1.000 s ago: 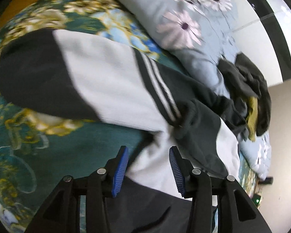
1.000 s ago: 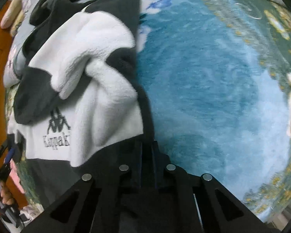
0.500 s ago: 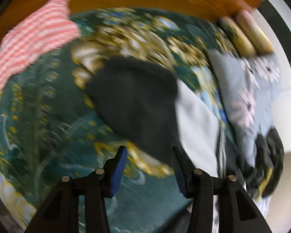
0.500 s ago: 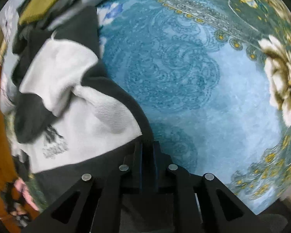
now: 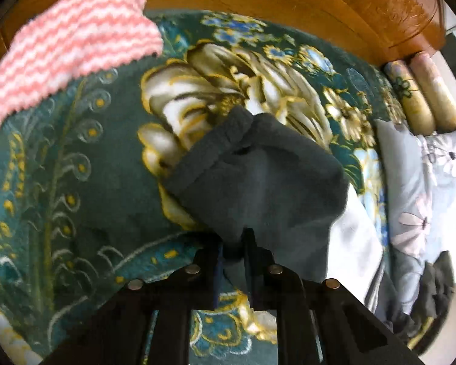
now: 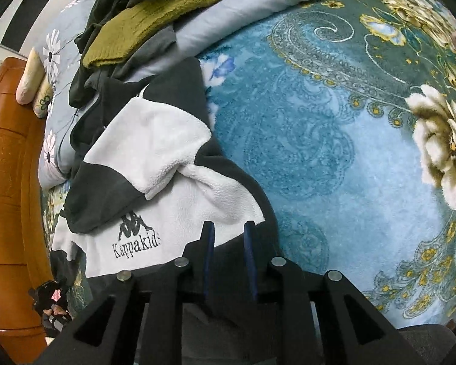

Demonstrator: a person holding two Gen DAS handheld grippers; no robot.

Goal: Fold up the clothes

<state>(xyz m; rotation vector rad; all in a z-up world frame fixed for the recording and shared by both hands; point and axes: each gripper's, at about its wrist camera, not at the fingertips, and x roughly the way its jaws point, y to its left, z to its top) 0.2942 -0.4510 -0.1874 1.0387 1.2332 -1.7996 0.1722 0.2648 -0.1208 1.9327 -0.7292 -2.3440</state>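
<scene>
- Left wrist view: left gripper (image 5: pixel 232 248) at 6 o'clock, jaws drawn nearly together and pinched on the dark fabric of a sleeve (image 5: pixel 258 179).
- Sleeve rising from the jaws toward the centre, its ribbed cuff (image 5: pixel 215 143) up at about 11 o'clock of centre, lying over a large cream and gold flower printed on the blanket (image 5: pixel 60 182).
- White part of the same garment trailing off toward 4 o'clock.
- Pink and white zigzag knit cloth (image 5: pixel 70 39) at 10 o'clock, on the blanket's edge.
- Wooden headboard (image 5: pixel 319 9) along 12 to 1 o'clock; two rolled cushions (image 5: pixel 422 91) at 2 o'clock; pale grey flowered pillow (image 5: pixel 416 197) at 3 o'clock.
- Right wrist view: right gripper (image 6: pixel 228 237) at 6 o'clock, blue-padded jaws apart with a clear gap, nothing gripped between the visible tips; dark hem of the garment directly beneath them.
- Black and white fleece sweatshirt (image 6: pixel 155 164) spread from 6 o'clock toward 10 o'clock, bunched and twisted at its middle, "Kappa kids" logo (image 6: pixel 135 237) just left of the jaws.
- Teal floral blanket filling the frame from 1 to 5 o'clock.
- Olive-green knit garment (image 6: pixel 161 15) on a pile of dark clothes at 11 to 12 o'clock, resting on pale grey bedding (image 6: pixel 258 3).
- Left gripper small at 8 o'clock, too tiny for detail.
</scene>
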